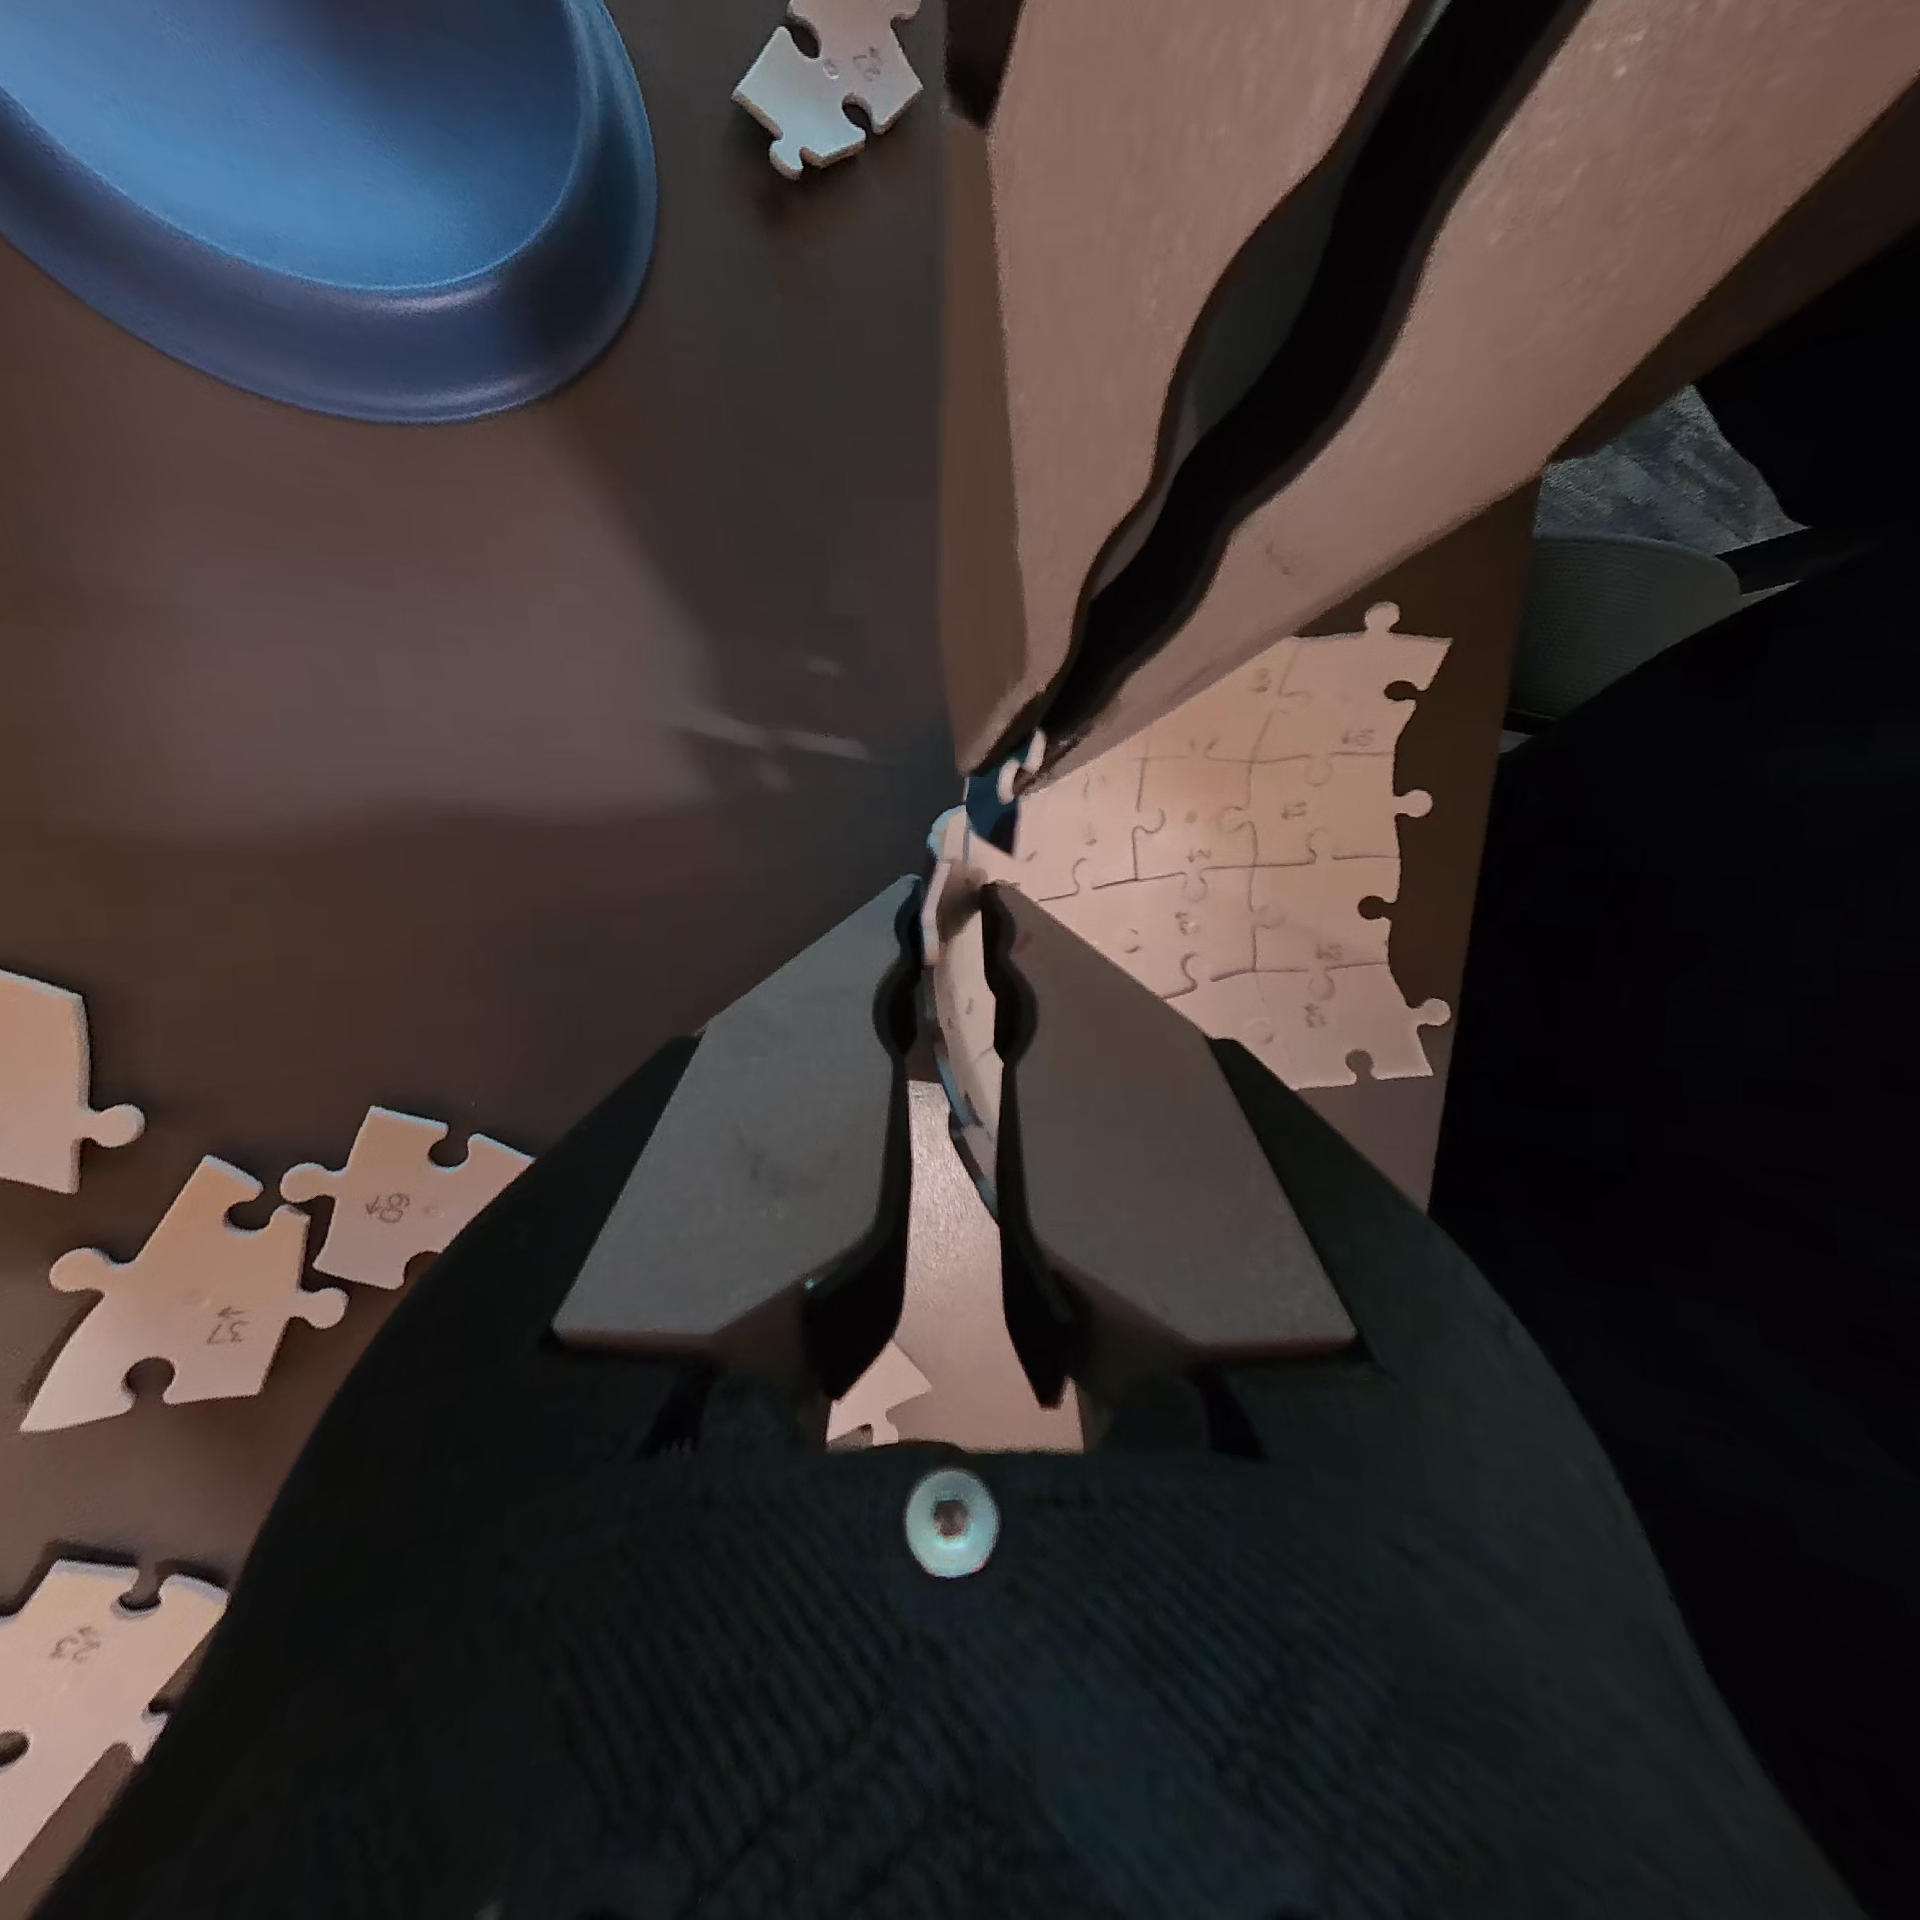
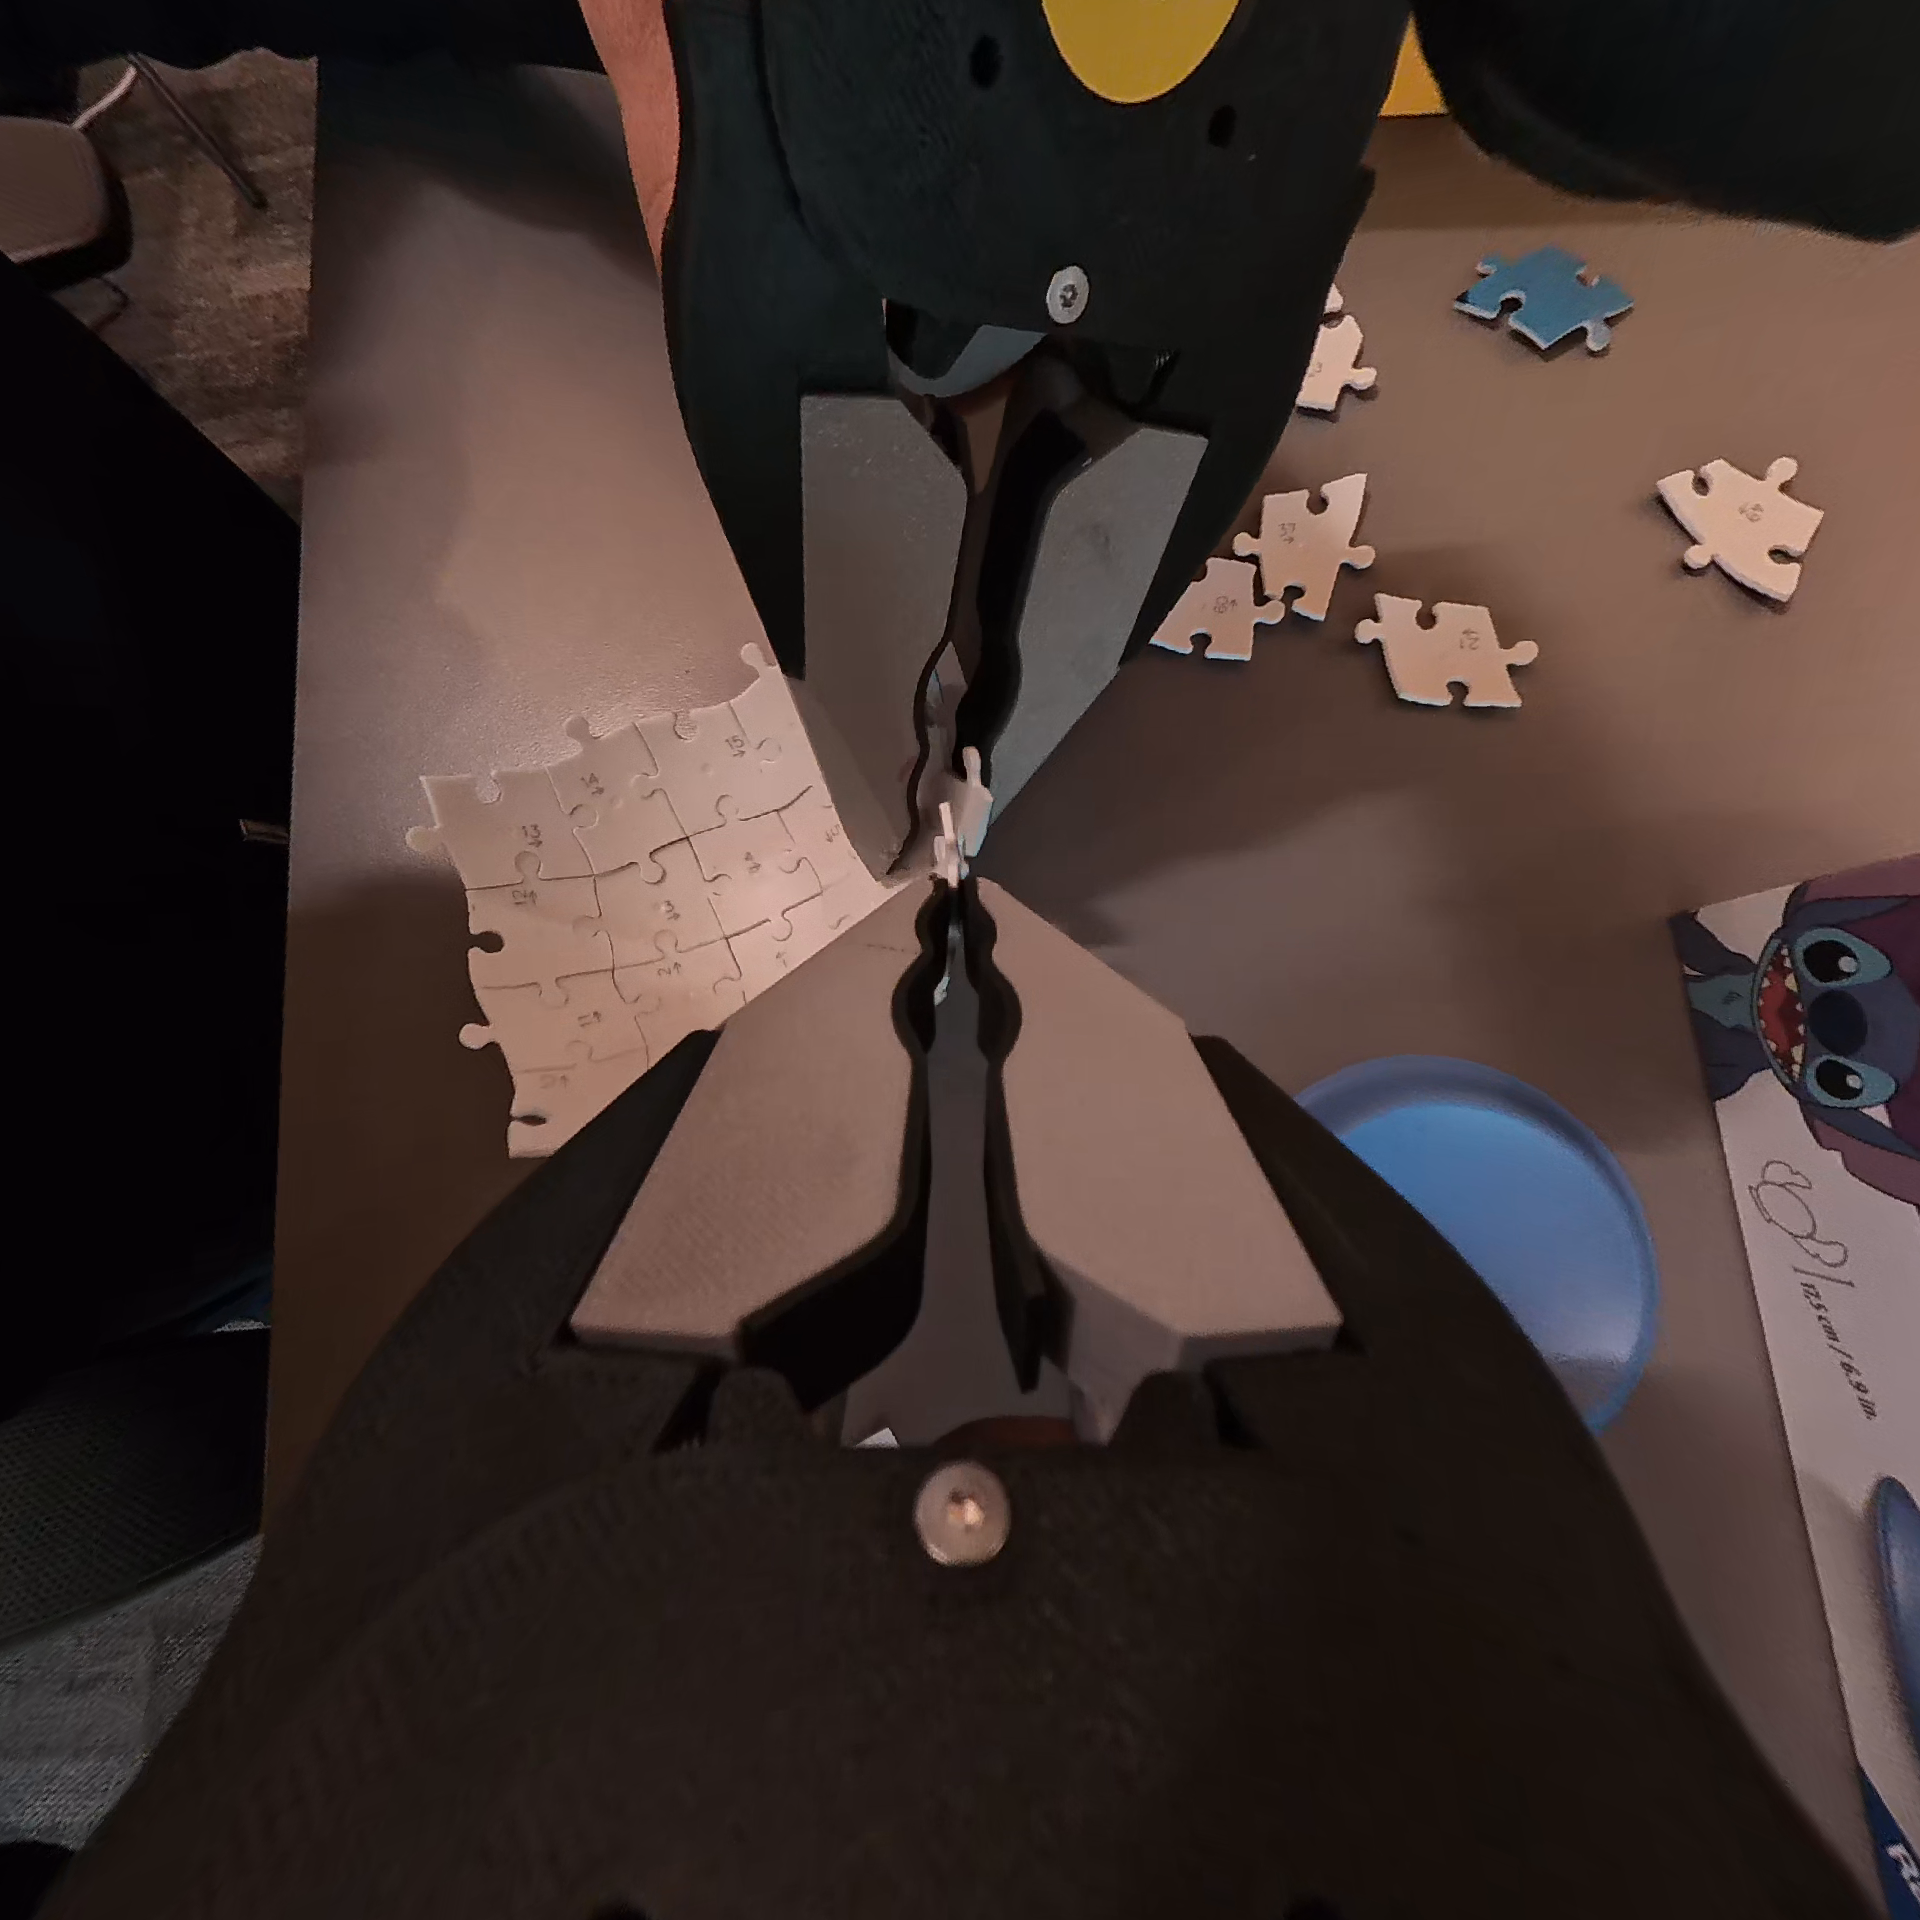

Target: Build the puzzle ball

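A joined panel of white puzzle pieces (image 1: 1257, 873), backs up, curves over the brown table near its edge; it also shows in the right wrist view (image 2: 644, 894). My left gripper (image 1: 951, 904) is shut on the panel's edge, which runs between its fingers. My right gripper (image 2: 951, 904) comes in from the opposite side, tip to tip with the left gripper (image 2: 951, 821). It is shut on a single puzzle piece (image 2: 961, 816), seen edge-on and pressed against the panel's edge. The piece (image 1: 997, 805) and the right gripper (image 1: 1013, 753) also show in the left wrist view.
A blue dish (image 1: 312, 208) (image 2: 1507, 1195) sits on the table. Loose white pieces (image 1: 197, 1309) (image 2: 1444, 649) and one blue face-up piece (image 2: 1548, 296) lie scattered. A printed leaflet (image 2: 1787, 1299) lies at the right. The table edge (image 2: 296, 831) runs just past the panel.
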